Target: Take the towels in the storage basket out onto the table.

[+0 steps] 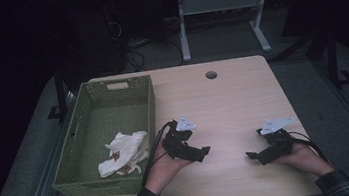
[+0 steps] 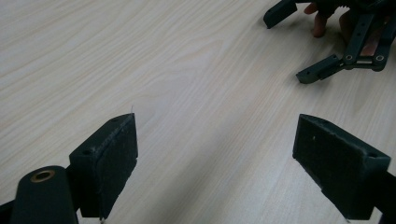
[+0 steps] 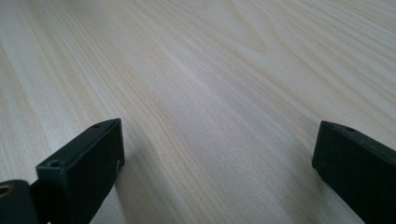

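A white crumpled cloth (image 1: pixel 123 153) lies in the near part of a green woven basket (image 1: pixel 83 135) on the left of the wooden table (image 1: pixel 223 102). My left gripper (image 1: pixel 204 152) rests low over the table just right of the basket, open, jaws pointing right with nothing between them (image 2: pixel 217 161). My right gripper (image 1: pixel 251 156) sits near the front right, open, its jaws pointing left towards the other one and holding nothing (image 3: pixel 219 163). The right gripper (image 2: pixel 299 44) also appears at the top right of the left gripper view, with fingers of a hand behind it.
A round cable hole (image 1: pixel 211 75) sits near the table's far edge. Bare wood lies between the two grippers and beyond them. Behind the table stand a white desk frame (image 1: pixel 220 17) and dark equipment on a grey floor.
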`<action>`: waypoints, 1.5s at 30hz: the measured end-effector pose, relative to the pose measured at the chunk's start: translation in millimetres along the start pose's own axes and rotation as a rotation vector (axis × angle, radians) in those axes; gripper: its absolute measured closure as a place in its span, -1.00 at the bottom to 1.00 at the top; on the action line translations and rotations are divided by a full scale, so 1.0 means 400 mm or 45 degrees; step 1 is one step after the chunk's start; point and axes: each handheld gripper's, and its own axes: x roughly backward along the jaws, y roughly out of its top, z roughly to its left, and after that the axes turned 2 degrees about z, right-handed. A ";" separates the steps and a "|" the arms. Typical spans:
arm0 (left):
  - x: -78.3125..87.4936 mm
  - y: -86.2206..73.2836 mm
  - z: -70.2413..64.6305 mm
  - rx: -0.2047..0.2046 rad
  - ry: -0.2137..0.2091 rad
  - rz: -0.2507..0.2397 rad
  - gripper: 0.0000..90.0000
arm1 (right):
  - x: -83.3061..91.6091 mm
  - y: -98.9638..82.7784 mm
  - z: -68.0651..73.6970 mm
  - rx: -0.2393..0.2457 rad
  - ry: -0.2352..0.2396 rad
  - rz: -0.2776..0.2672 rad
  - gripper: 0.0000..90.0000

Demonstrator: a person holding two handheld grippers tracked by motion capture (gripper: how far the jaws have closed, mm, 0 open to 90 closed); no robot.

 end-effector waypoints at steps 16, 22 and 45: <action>0.022 0.024 0.007 -0.013 -0.027 -0.019 -0.70 | 0.000 0.000 0.000 0.000 0.000 0.000 -0.96; 0.031 0.029 0.008 -0.008 -0.027 -0.030 -0.70 | 0.000 0.000 0.000 -0.001 0.000 0.000 -0.96; 0.098 0.059 0.063 0.029 0.001 -0.057 -0.70 | 0.000 0.000 0.000 0.000 0.000 -0.001 -0.96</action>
